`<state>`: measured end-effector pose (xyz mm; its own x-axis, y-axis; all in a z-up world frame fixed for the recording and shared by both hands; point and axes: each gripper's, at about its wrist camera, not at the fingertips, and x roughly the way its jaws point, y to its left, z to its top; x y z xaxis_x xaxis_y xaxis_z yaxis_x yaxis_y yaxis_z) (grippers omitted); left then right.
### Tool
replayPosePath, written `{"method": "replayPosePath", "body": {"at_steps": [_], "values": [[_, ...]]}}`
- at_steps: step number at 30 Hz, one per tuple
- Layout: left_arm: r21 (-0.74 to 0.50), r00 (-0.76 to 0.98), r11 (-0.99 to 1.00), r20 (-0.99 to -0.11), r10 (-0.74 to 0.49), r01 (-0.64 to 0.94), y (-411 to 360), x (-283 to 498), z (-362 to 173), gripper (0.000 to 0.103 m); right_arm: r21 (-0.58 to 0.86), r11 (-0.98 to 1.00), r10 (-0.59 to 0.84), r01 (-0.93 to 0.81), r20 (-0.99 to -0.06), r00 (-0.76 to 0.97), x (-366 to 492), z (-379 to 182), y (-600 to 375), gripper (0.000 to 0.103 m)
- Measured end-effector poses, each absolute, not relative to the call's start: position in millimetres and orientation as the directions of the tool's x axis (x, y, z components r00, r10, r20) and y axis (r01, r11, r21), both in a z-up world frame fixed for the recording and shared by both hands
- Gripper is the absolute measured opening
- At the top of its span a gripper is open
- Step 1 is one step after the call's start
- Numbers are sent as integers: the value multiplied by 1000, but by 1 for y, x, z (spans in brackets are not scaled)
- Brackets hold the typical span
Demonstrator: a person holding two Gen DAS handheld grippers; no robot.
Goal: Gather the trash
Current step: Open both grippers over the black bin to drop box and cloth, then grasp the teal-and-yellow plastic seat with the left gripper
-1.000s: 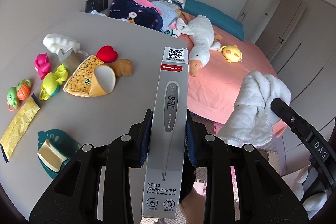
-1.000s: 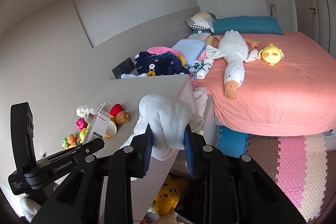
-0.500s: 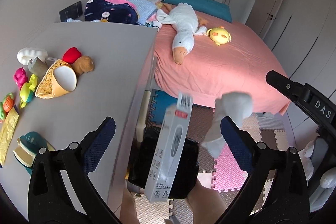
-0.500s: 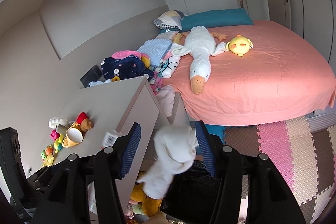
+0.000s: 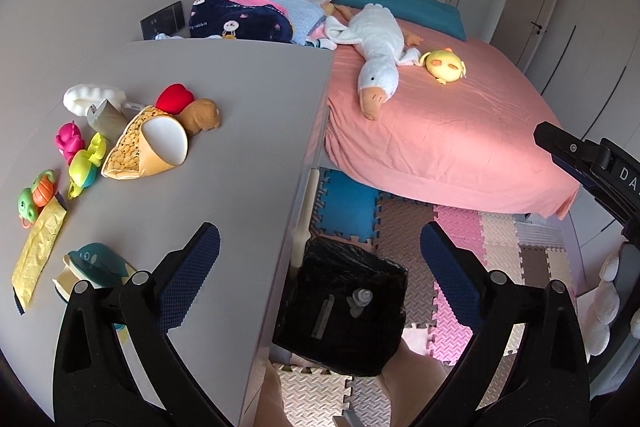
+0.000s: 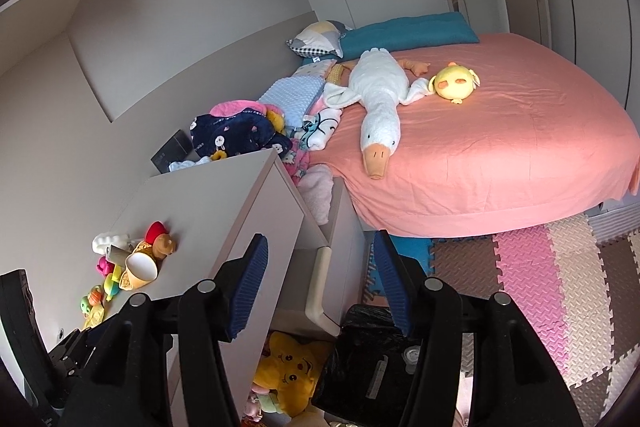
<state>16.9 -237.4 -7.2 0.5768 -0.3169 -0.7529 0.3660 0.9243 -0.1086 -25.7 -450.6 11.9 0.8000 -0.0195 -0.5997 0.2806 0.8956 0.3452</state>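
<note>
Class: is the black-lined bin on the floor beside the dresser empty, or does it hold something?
It holds something. Inside the black-lined bin lie a long grey box and a white crumpled wad.

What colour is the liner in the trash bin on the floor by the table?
Black. The bin liner shows best in the left wrist view, directly below the open tongs.

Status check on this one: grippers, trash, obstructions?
Left gripper open, empty; right gripper open, empty, jaws just opened. Box and tissue lying in the black-lined bin. Nothing blocking the bin.
</note>
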Motion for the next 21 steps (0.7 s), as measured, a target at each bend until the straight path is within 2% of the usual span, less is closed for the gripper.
{"method": "replayPosePath", "body": {"at_steps": [11, 21], "values": [[-84, 619, 962, -750, -232, 258, -190, 8, -10, 97, 354, 919, 84, 175, -607, 790, -11, 5, -408, 56], [-53, 669, 998, -741, -57, 26, -136, 2, -15, 97, 350, 931, 150, 99, -619, 771, 4, -1, -375, 56]]}}
